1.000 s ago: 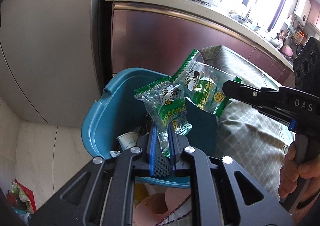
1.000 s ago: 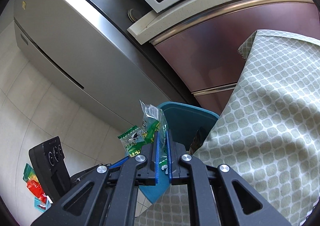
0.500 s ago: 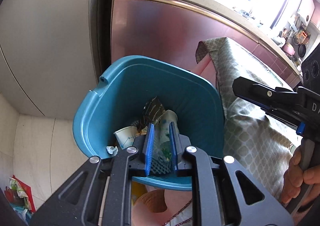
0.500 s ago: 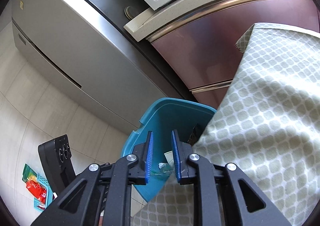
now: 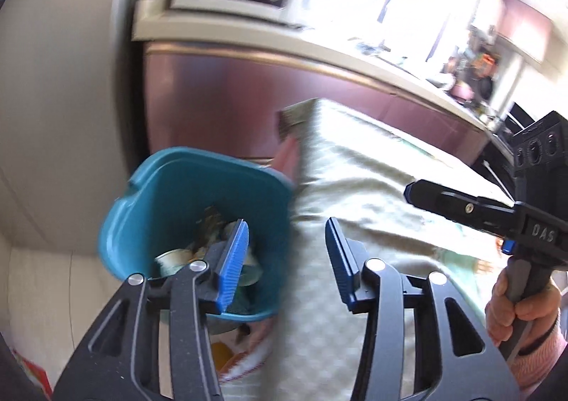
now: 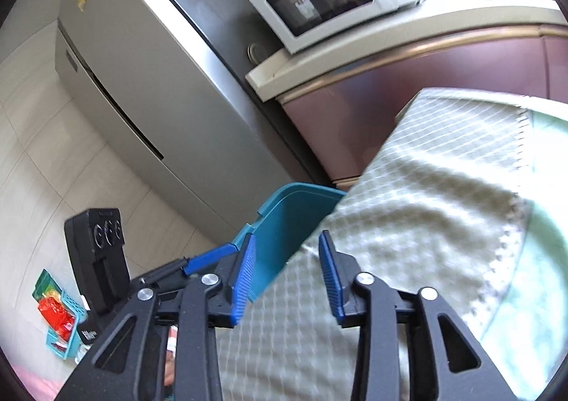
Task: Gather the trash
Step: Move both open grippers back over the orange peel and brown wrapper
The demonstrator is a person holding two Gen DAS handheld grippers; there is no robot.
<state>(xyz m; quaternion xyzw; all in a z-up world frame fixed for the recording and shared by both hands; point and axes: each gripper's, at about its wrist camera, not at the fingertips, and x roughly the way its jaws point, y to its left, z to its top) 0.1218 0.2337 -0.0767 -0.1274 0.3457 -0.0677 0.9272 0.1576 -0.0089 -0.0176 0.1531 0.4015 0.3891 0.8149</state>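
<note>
The left hand-held gripper (image 5: 287,252) is hovering with its ribbed blue pads spread wide and empty, straddling the rim of the teal plastic bin (image 5: 170,188) and the quilted green tablecloth (image 5: 372,195). Crumpled wrappers and a paper cup (image 5: 170,259) are lying inside the rounded-square bin. The right hand-held gripper (image 6: 285,276) is likewise gaping empty over the cloth-draped surface edge, beside the bin (image 6: 284,220).
</note>
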